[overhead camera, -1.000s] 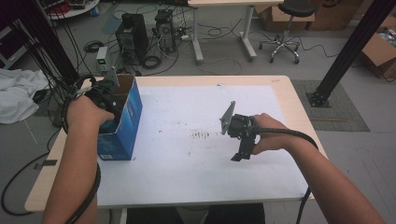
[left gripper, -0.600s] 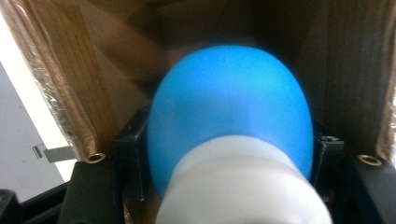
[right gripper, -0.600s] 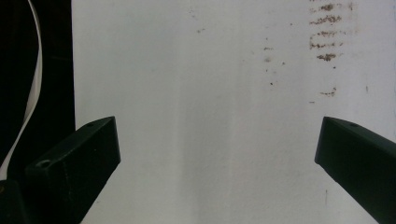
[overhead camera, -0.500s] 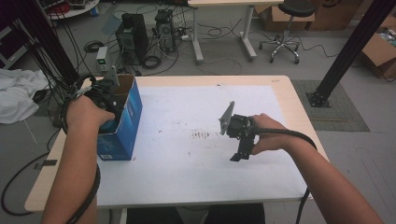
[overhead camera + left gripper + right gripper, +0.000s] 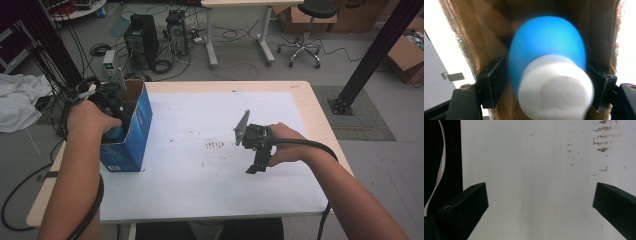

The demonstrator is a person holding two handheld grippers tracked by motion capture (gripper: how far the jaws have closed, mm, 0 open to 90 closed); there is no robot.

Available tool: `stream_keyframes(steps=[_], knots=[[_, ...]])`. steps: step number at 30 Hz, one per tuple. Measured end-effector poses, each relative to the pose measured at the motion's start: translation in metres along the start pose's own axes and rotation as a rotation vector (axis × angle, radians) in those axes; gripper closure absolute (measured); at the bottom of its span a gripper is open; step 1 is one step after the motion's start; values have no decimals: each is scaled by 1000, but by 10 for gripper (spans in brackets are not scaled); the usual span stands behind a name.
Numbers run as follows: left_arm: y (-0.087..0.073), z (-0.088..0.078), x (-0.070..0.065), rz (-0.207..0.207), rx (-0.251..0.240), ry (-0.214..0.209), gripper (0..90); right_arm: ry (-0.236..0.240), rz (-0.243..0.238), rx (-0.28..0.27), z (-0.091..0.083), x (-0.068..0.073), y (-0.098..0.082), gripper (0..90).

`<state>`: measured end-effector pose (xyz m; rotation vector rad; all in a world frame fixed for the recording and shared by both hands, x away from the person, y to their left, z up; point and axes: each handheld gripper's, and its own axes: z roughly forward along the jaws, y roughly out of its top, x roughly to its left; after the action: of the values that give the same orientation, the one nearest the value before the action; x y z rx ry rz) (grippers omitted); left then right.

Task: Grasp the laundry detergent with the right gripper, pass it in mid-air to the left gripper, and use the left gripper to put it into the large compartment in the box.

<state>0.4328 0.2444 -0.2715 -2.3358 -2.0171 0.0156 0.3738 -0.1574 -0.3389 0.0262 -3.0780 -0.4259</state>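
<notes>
A blue rounded object with a white cylindrical end (image 5: 546, 57) sits between the jaws of my left gripper (image 5: 546, 82), which is shut on its sides. This happens inside an open blue cardboard box (image 5: 132, 145) at the left edge of the table; the box's brown inner walls (image 5: 599, 30) surround the object. In the high view my left gripper (image 5: 114, 114) reaches into the box top, and a bit of the blue object (image 5: 116, 133) shows below the hand. My right gripper (image 5: 256, 166) points down over the white table top right of centre, open and holding nothing (image 5: 540, 200).
The white table top (image 5: 200, 185) carries a patch of small brown marks (image 5: 215, 145) between the box and the right gripper. Computer cases, cables, a stool and a black frame post stand on the floor beyond the table.
The left hand has shifted only slightly at the box opening. The right gripper has stayed in place.
</notes>
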Motion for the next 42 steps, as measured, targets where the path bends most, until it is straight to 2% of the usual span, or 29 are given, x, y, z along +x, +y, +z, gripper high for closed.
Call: stream_keyframes(steps=[7,14,19,22,29,32,35,42], knots=[[-4,-7,0,4,-6,-4,214,0,-4,4,2,0,2,0],[-5,-13,-5,30,3,24,212,0,-9,8,2,-1,4,0],[-7,-18,-5,40,0,14,210,-1,-9,12,2,0,4,0],[-8,-20,-4,29,-4,-10,155,0,-9,12,2,0,3,1],[-10,-31,-6,38,-26,0,141,-2,-10,9,2,0,2,3],[-11,-38,-9,54,-41,21,136,-2,-9,7,1,0,2,4],[-11,-44,-13,74,-37,39,129,-3,-6,6,1,0,1,3],[-12,-59,-23,107,-61,35,75,-13,2,-14,-4,-1,-1,3]])
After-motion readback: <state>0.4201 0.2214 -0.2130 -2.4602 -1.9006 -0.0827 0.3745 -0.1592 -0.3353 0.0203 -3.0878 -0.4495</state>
